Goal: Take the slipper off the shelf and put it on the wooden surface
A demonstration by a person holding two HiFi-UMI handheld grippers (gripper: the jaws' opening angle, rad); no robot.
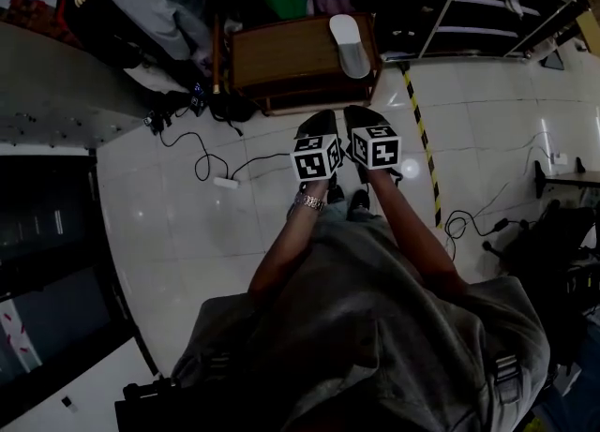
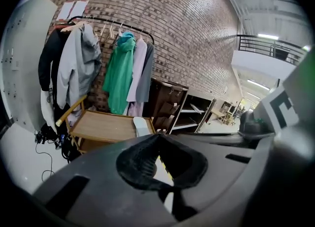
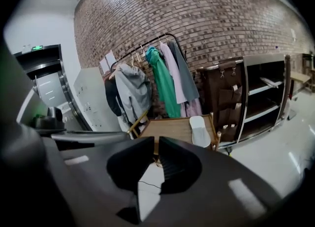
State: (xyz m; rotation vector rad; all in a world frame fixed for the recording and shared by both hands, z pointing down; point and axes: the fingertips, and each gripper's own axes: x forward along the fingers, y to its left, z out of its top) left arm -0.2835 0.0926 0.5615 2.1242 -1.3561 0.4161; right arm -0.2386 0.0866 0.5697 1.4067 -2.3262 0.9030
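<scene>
A pale grey slipper (image 1: 349,44) lies on the right end of the low wooden table (image 1: 281,60), sole side down and pointing away from me. The left gripper view shows the slipper (image 2: 142,125) on the table (image 2: 103,126), and so does the right gripper view, slipper (image 3: 200,131) on table (image 3: 170,128). Both grippers hang side by side over the tiled floor, short of the table. My left gripper (image 1: 323,118) (image 2: 157,136) is shut and empty. My right gripper (image 1: 354,113) (image 3: 156,142) is shut with nothing between its jaws. The dark shelf (image 1: 487,8) (image 3: 263,98) stands to the table's right.
A clothes rack with jackets and shirts (image 2: 118,68) stands behind the table against the brick wall. Cables and a power strip (image 1: 223,181) lie on the floor at the left. Yellow-black tape (image 1: 424,144) runs along the floor at the right. A grey cabinet (image 1: 56,93) is at the left.
</scene>
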